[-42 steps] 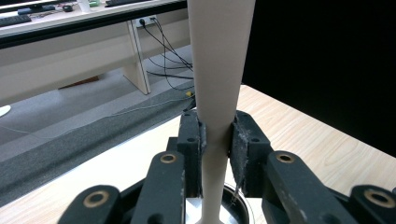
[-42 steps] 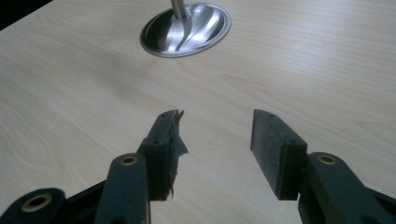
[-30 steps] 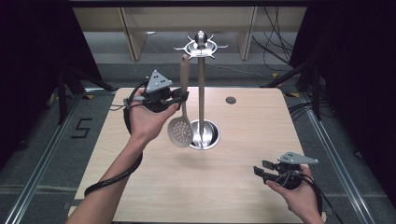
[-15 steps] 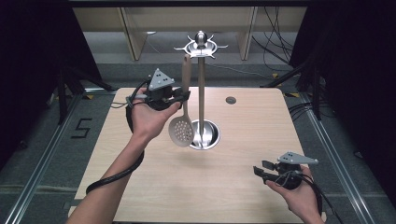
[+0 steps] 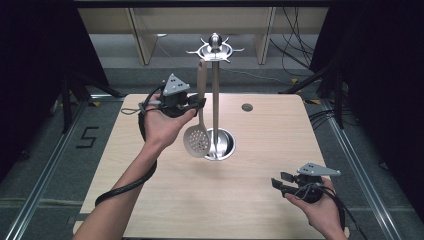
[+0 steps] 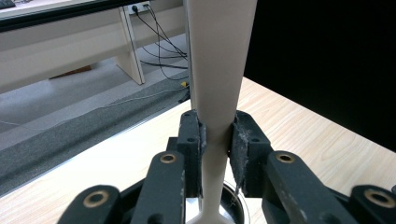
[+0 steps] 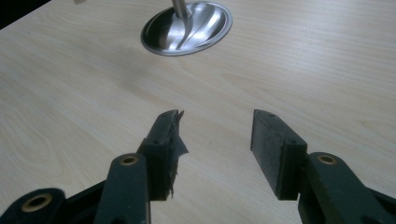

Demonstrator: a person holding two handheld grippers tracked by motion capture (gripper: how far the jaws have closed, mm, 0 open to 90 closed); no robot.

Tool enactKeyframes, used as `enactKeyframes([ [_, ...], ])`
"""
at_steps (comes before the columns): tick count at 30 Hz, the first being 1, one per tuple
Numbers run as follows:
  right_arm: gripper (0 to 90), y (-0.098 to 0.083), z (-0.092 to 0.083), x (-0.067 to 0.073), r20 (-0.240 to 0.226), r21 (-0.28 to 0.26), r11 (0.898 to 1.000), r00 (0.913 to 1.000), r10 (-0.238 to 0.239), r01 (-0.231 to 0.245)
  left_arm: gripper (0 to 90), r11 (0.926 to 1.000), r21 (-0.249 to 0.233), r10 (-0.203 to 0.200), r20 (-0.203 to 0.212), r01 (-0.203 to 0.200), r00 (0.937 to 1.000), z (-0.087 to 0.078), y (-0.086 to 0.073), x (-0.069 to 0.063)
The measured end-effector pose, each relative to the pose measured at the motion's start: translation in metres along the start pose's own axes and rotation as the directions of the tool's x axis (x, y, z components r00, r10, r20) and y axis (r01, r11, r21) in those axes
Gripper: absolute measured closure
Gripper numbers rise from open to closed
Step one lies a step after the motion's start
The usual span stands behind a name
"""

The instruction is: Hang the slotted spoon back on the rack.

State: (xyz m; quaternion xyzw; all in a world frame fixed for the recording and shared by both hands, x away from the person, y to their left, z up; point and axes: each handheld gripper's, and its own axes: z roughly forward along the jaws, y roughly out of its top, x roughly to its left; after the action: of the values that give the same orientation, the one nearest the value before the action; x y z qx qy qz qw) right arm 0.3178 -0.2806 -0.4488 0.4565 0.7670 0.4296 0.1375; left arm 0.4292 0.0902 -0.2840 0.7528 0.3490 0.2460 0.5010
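From above, I see my left gripper (image 5: 196, 103) clamped on the pale handle of a slotted skimmer spoon (image 5: 197, 135), raised over the wooden table (image 5: 150, 200). The spoon hangs upright just beside the pole of the steel utensil stand (image 5: 216, 100), its perforated bowl above the stand's round base. My right gripper (image 5: 281, 182) sits low near the table's front right corner, well apart from the stand.

In the left gripper view, both pads (image 6: 239, 140) press the spoon handle (image 6: 219, 70) from either side.

In the right gripper view, my jaws stand apart with bare table between them; the stand's base (image 7: 187, 25) lies ahead.
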Motion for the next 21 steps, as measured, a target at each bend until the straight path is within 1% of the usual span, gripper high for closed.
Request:
enactKeyframes([
  [1,52.6,0.000,0.000,0.000,0.003,-0.002,1.000,1.0000,-0.004,0.004,74.4,1.0000,-0.001,-0.001,-0.002,0.001,1.0000,0.001,0.000,0.000],
  [2,52.6,0.000,0.000,0.001,-0.003,0.005,1.000,1.0000,0.005,-0.005,74.4,1.0000,-0.001,-0.001,-0.002,0.001,1.0000,0.001,0.000,0.000],
  [5,52.6,0.000,-0.001,0.001,-0.001,0.007,1.000,1.0000,0.006,-0.006,74.3,1.0000,0.002,0.004,-0.004,-0.004,1.0000,0.001,0.001,0.000],
  [8,52.6,0.000,-0.001,0.001,0.001,0.010,1.000,1.0000,0.009,-0.009,74.3,0.9999,-0.010,-0.002,-0.006,0.002,1.0000,0.002,-0.001,-0.001],
  [9,52.6,0.000,0.000,0.001,-0.005,0.004,1.000,0.9999,0.011,-0.011,74.2,0.9999,-0.014,0.003,-0.005,-0.003,1.0000,0.002,-0.002,0.000],
  [11,52.6,0.000,0.000,0.001,-0.004,0.005,1.000,1.0000,0.006,-0.006,74.1,0.9998,-0.017,0.011,-0.005,-0.011,0.9999,0.002,-0.002,0.000],
  [13,52.6,0.000,-0.001,0.001,0.000,0.009,1.000,1.0000,0.007,-0.007,73.8,0.9993,-0.031,0.020,-0.008,-0.020,0.9998,0.002,-0.004,0.000],
  [16,52.6,0.000,0.000,0.001,-0.005,0.003,1.000,0.9999,0.011,-0.011,73.1,0.9988,-0.046,0.013,-0.008,-0.013,0.9999,0.000,-0.007,0.000],
  [17,52.6,0.000,0.000,0.001,-0.004,0.004,1.000,0.9999,0.010,-0.010,72.4,0.9984,-0.053,0.022,-0.007,-0.022,0.9997,0.000,-0.007,0.000],
  [18,52.6,0.000,-0.001,0.001,0.000,0.010,1.000,1.0000,0.009,-0.009,70.4,0.9980,-0.061,0.019,-0.014,-0.020,0.9997,-0.002,-0.008,0.000],
  [19,52.6,0.000,0.000,0.001,-0.005,0.003,1.000,1.0000,0.006,-0.006,67.8,0.9975,-0.066,0.026,-0.017,-0.027,0.9995,-0.003,-0.008,0.001],
  [20,52.6,0.000,0.000,0.001,-0.005,0.004,1.000,1.0000,0.007,-0.007,64.8,0.9975,-0.066,0.026,-0.017,-0.027,0.9995,-0.003,-0.008,0.001],
  [21,52.5,0.000,0.000,0.001,-0.004,0.005,1.000,1.0000,0.006,-0.006,62.7,0.9970,-0.074,0.021,-0.021,-0.022,0.9996,-0.006,-0.010,0.001],
])
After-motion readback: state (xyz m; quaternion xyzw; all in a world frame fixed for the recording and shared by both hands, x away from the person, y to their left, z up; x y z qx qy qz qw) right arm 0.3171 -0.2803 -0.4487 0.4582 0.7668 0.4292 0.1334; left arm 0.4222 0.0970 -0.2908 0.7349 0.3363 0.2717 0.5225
